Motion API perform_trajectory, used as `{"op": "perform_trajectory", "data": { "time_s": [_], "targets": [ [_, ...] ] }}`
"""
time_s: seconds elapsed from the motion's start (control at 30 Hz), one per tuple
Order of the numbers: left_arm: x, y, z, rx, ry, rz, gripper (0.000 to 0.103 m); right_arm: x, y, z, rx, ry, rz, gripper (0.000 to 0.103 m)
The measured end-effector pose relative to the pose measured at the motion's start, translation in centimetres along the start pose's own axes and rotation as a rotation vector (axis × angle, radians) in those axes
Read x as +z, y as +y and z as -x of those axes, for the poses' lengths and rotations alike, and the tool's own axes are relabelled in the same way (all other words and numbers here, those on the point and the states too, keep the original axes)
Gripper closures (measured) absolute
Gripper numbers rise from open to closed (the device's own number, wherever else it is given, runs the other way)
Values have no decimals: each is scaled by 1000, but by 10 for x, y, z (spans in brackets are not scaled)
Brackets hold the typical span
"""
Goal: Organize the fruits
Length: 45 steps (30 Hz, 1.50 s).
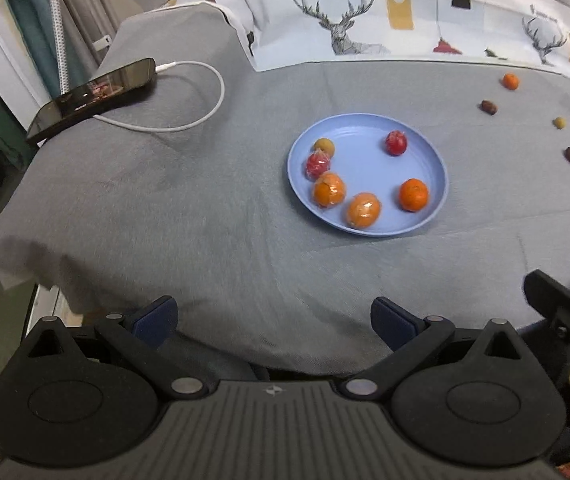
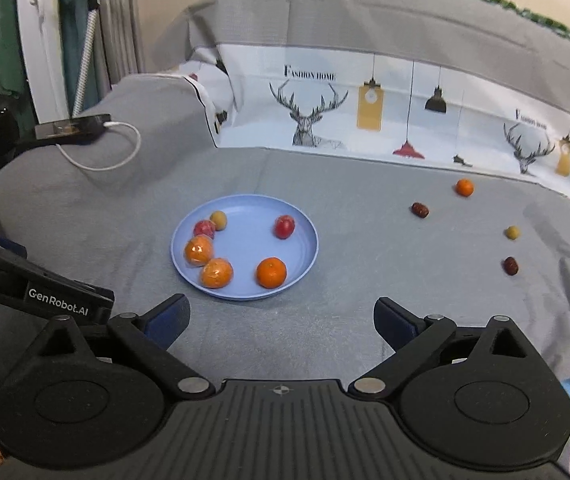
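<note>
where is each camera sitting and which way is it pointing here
Left wrist: sits on the left claw, angled down over the grey cloth at the blue plate; its open fingers show below, the other tool at right.
Right wrist: sits on the right claw, aimed lower toward the plate and patterned cushion; its open fingers show, the left tool at left.
Shared: plate, six fruits on it, loose fruits right, phone.

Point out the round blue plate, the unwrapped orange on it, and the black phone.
Round blue plate point(image 1: 369, 162): left wrist view, bare centre.
Unwrapped orange point(image 1: 413, 195): left wrist view, middle of peel.
Black phone point(image 1: 97, 94): left wrist view, screen.
</note>
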<state>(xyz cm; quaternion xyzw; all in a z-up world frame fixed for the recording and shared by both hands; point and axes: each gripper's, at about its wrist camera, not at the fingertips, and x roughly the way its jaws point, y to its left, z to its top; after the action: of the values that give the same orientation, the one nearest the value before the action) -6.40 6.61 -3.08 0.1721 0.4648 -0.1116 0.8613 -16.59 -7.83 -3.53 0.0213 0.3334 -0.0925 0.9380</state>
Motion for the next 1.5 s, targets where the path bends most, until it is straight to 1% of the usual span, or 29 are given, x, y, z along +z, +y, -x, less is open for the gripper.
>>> {"op": "perform_trajectory", "data": {
  "time_s": [0.17, 0.33, 0.63, 1.07, 1.27, 1.4, 1.5],
  "targets": [
    [-13, -4, 21, -1, -42, -12, 0, -6, 5, 22, -12, -47, 20, 4],
    [-16, -7, 31, -9, -65, -16, 0, -9, 4, 37, -29, -75, 13, 4],
    [-19, -14, 42, -10, -94, -48, 0, -11, 4, 47, -36, -105, 11, 3],
    [-18, -16, 38, -8, -86, -71, 0, -11, 3, 43, -31, -94, 3, 3],
    [-14, -15, 30, -8, -64, -80, 0, -10, -1, 36, -31, -80, -9, 3],
    [-8, -20, 27, 14, -62, -103, 0, -11, -13, 36, -44, -102, -64, 3],
    [1, -26, 23, 13, -50, -116, 0, -10, -34, 32, -80, -113, -122, 3]
  ]
}}
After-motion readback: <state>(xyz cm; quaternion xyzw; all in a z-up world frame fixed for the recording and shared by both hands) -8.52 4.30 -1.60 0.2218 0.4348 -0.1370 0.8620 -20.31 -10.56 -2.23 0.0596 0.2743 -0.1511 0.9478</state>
